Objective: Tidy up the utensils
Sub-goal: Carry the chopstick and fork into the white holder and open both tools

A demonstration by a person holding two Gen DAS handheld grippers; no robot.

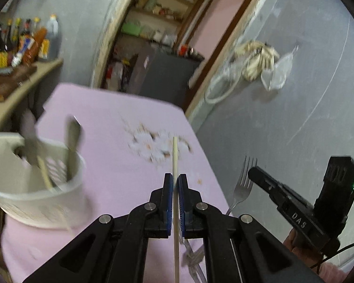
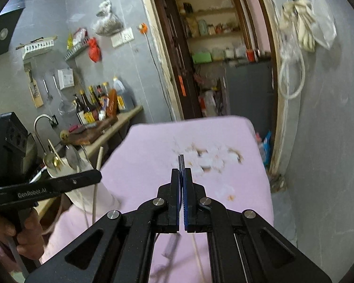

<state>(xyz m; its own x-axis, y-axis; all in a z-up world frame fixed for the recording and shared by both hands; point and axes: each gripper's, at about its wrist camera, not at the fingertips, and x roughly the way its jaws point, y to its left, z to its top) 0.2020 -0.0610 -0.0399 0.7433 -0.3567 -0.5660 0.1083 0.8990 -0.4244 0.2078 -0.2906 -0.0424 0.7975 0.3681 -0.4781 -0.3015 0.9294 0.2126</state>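
Left tongs (image 1: pixel 175 179) closed on a pale wooden chopstick (image 1: pixel 174 153); it runs straight out past the tips and back under the frame, lower end cut off by the picture edge. Right tongs (image 2: pixel 182 173) closed on a metal fork (image 2: pixel 181 161): from the right wrist view only the tine tips show edge-on above the pads, so the shape is hard to read there. The left wrist view shows the same fork (image 1: pixel 243 181) clearly, tines up, right of the left tongs, with its handle hidden behind the right tongs' body. Both held above the worktop (image 1: pixel 120 122), covered in pink cloth. White utensil holder (image 1: pixel 35 188) sits on the worktop, left of and below the left tongs, blurred; it has a spoon-like piece, a dark flat blade and a wooden handle inside, exact types hard to make out. A clear plastic item lies on the cloth under the left tongs, mostly hidden by the frame, can't tell what it is. Ahead of both tongs is a smeared light patch with brown specks on the cloth, too blurred to identify. The hand (image 2: pixel 23 233) on the left tongs' grip is partly cut off at the frame edge.
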